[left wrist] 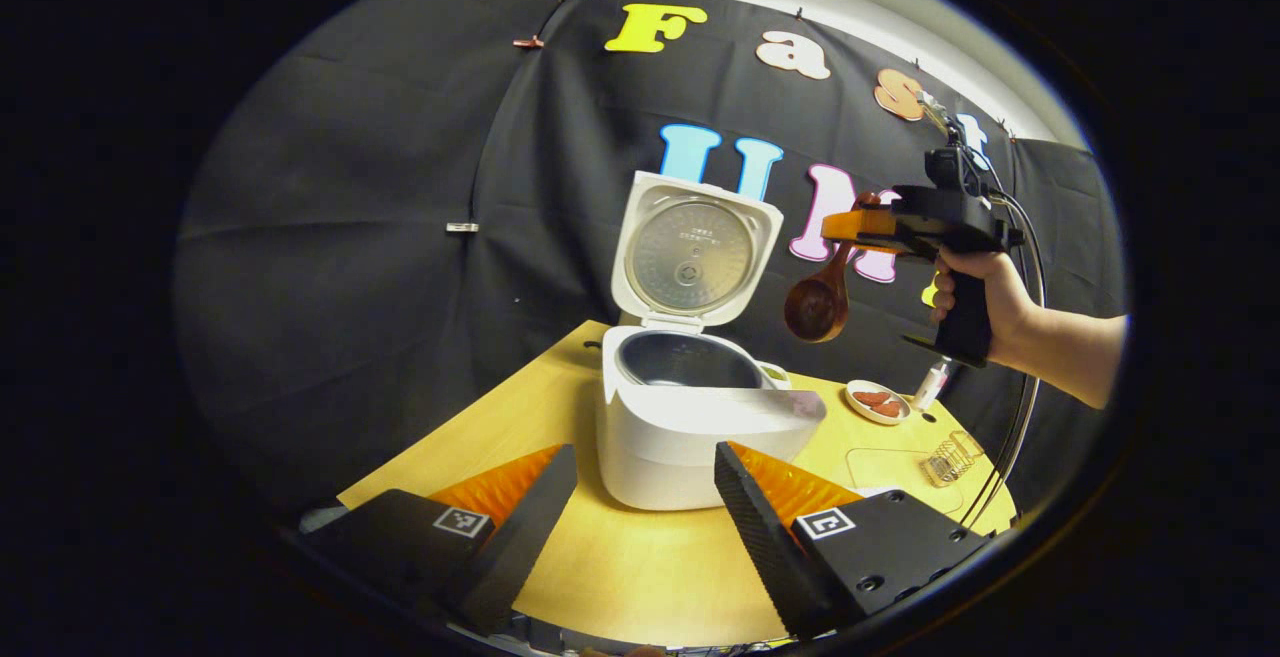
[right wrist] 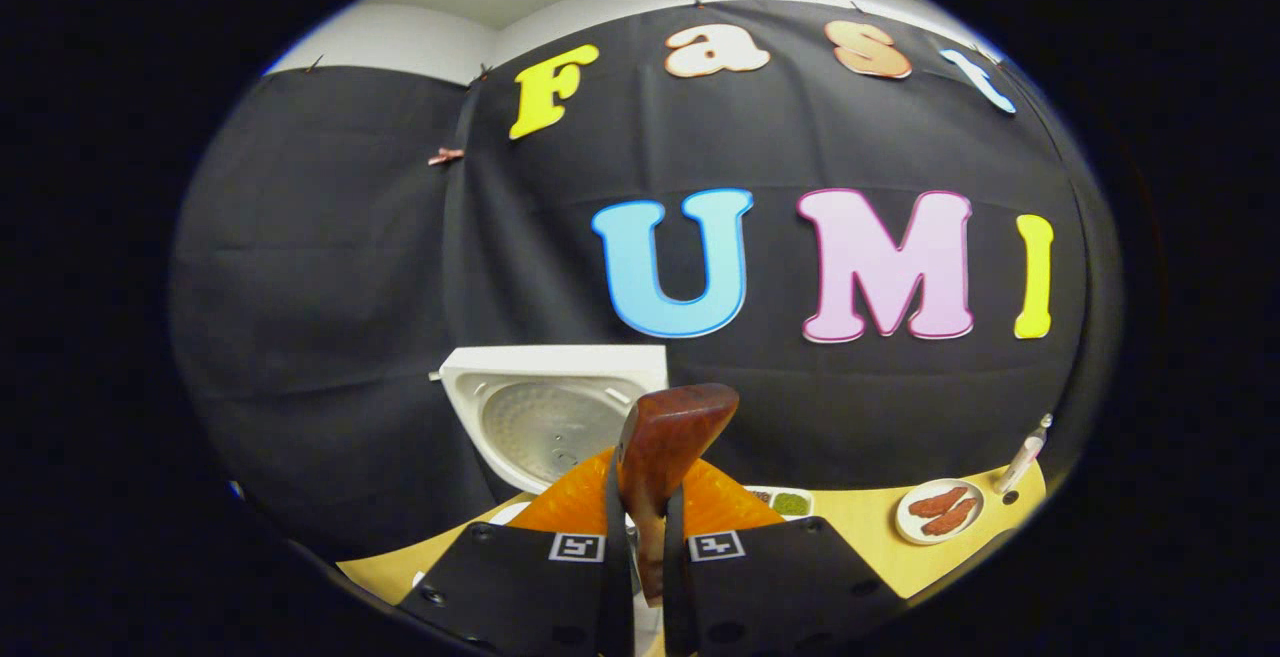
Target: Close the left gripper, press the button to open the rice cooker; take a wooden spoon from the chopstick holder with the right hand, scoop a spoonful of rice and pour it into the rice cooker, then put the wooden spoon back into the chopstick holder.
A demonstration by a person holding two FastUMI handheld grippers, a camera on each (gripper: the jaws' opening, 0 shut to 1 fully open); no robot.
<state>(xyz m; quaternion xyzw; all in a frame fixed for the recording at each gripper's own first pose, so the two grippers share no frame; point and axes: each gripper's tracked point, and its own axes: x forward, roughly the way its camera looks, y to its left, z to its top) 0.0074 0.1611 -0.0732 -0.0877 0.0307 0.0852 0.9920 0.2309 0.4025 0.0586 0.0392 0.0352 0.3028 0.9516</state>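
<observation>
The rice cooker [left wrist: 690, 417] is seen standing on the wooden tabletop [left wrist: 620, 567], its lid [left wrist: 695, 252] raised upright behind the body so that the metal inner plate faces forward. The dark inner pot [left wrist: 685, 359] is exposed below the lid; whether rice lies in it cannot be told.

In the left gripper view, the left gripper [left wrist: 645, 497] is held low in front of the rice cooker with its two fingers spread wide apart and nothing between them; the cooker's front is framed in the gap.

The right gripper [left wrist: 865, 227] is seen to the right of the raised lid, well above the tabletop, carried by a person's hand [left wrist: 985, 297]. A wooden spoon [left wrist: 820, 302] hangs from it, the bowl pointing down beside the lid and above the right edge of the cooker. In the right gripper view, the right gripper [right wrist: 648, 547] is narrowed onto the spoon's handle [right wrist: 665, 457], which is pressed between both fingers and rises above them; the open lid [right wrist: 545, 417] is seen behind and to the left.

To the right of the rice cooker, a small plate [left wrist: 877, 401] with reddish pieces rests on the tabletop, a small white bottle [left wrist: 930, 384] stands just beyond it, and a small wire rack [left wrist: 952, 459] lies nearer the edge.
</observation>
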